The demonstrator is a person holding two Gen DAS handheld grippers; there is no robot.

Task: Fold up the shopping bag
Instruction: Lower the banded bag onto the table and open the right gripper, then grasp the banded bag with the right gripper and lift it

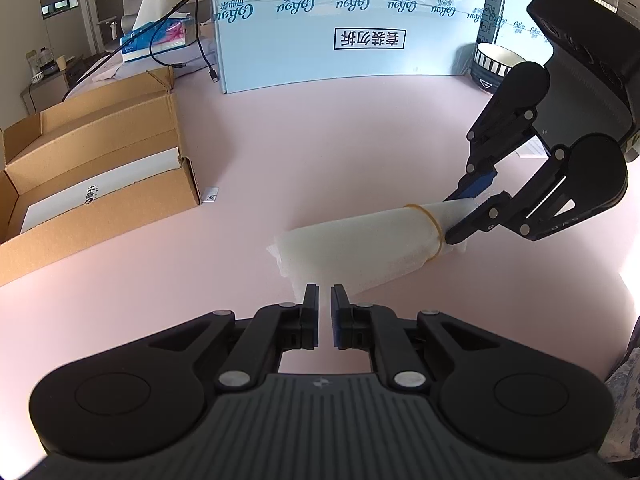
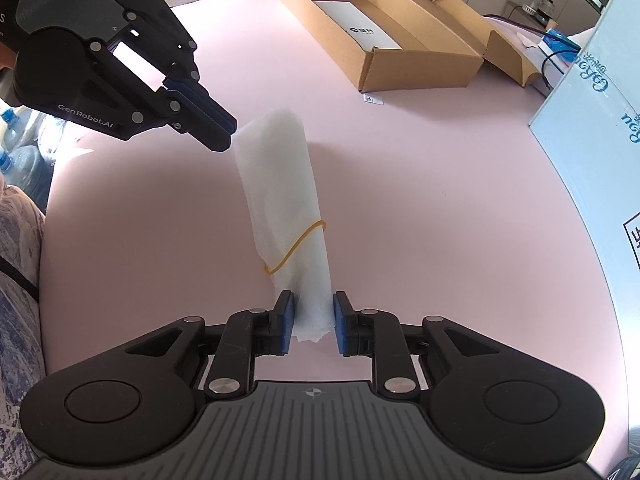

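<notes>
White rolled bag [image 2: 286,204] with rubber band [image 2: 296,246] sits mid-frame on the pink counter [image 2: 420,200]. My right gripper [image 2: 313,316] jaws clamp its near end; left gripper [image 1: 325,306] jaws nearly together, empty, at its far end.

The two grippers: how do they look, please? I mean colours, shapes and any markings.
Both are alike. The left gripper and the right gripper have a grey ribbed body, black linkage arms with silver rivets, round black discs at each side and blue ribbed finger pads. White lettering "GenRobot.AI" shows on the left one's side in the right wrist view. No cables or sleeves are visible.
</notes>
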